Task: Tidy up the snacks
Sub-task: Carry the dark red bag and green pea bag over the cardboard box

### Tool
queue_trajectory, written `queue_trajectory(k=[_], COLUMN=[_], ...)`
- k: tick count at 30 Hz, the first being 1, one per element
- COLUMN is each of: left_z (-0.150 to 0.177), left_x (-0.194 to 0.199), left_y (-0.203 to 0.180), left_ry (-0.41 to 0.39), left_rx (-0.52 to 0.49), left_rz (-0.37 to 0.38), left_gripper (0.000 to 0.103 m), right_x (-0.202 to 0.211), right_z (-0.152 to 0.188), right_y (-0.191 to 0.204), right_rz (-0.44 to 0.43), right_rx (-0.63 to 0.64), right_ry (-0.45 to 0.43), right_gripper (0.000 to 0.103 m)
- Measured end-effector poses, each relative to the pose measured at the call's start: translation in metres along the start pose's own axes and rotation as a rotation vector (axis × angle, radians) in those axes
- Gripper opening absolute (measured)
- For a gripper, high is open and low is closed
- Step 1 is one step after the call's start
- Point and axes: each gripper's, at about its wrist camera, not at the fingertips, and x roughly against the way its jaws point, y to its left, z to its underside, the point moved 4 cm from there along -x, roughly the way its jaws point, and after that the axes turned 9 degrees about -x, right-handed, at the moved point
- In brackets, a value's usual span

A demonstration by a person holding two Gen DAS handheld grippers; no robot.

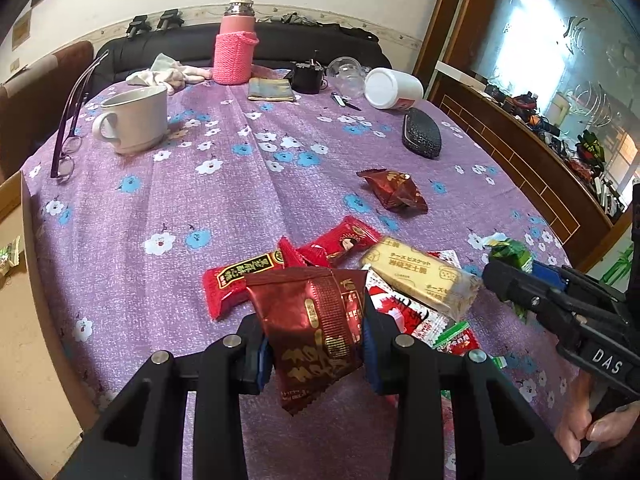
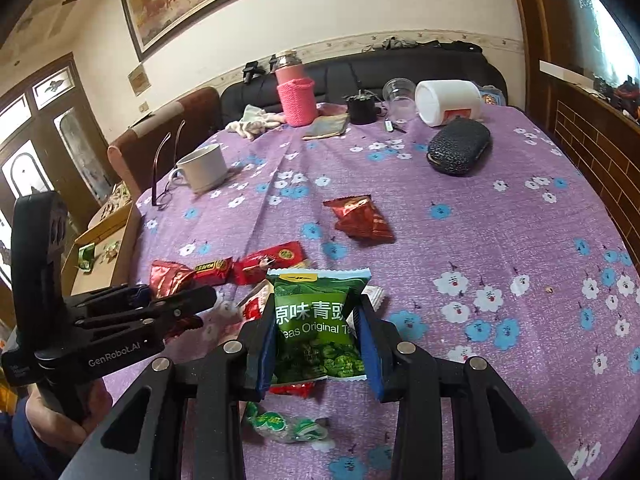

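My left gripper point(image 1: 314, 344) is shut on a dark red snack packet point(image 1: 312, 332), lifted a little over the purple flowered tablecloth point(image 1: 224, 200). My right gripper point(image 2: 316, 344) is shut on a green pea packet point(image 2: 318, 320); from the left wrist view it enters at the right edge as the right gripper point(image 1: 504, 276). Beneath both lies a loose heap: bright red packets point(image 1: 240, 280), a yellow cheese biscuit pack point(image 1: 420, 276) and red-and-white sachets point(image 1: 424, 320). Another dark red packet point(image 1: 394, 191) lies alone farther out. A green-wrapped sweet point(image 2: 284, 424) sits near the front edge.
A white mug point(image 1: 134, 120) and glasses point(image 1: 68, 136) sit at the far left. A pink knitted flask point(image 1: 236, 48), a tipped white jar point(image 1: 394, 89), a clear cup point(image 1: 347, 72) and a black case point(image 1: 421, 138) line the far side. A cardboard box point(image 2: 104, 248) stands left of the table.
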Motion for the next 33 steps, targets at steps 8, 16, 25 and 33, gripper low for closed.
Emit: queue_trajectory(k=[8, 16, 25, 33], left_z=[0.0, 0.0, -0.002, 0.01], left_x=[0.003, 0.008, 0.018, 0.062], left_y=[-0.003, -0.005, 0.0, -0.007], left_ry=[-0.007, -0.033, -0.066, -0.092], left_rx=[-0.003, -0.015, -0.006, 0.005], left_rz=[-0.001, -0.014, -0.095, -0.1], left_gripper=[0.034, 0.034, 0.035, 0.035], right_x=[-0.001, 0.001, 0.004, 0.009], right_z=[0.001, 0.0, 0.003, 0.003], right_y=[-0.001, -0.006, 0.005, 0.012], right_rz=[0.017, -0.001, -0.008, -0.037], right_rx=[-0.002, -0.048, -0.012, 0.006], right_ry=[-0.001, -0.002, -0.017, -0.042], right_gripper=[0.039, 0.039, 0.039, 0.039])
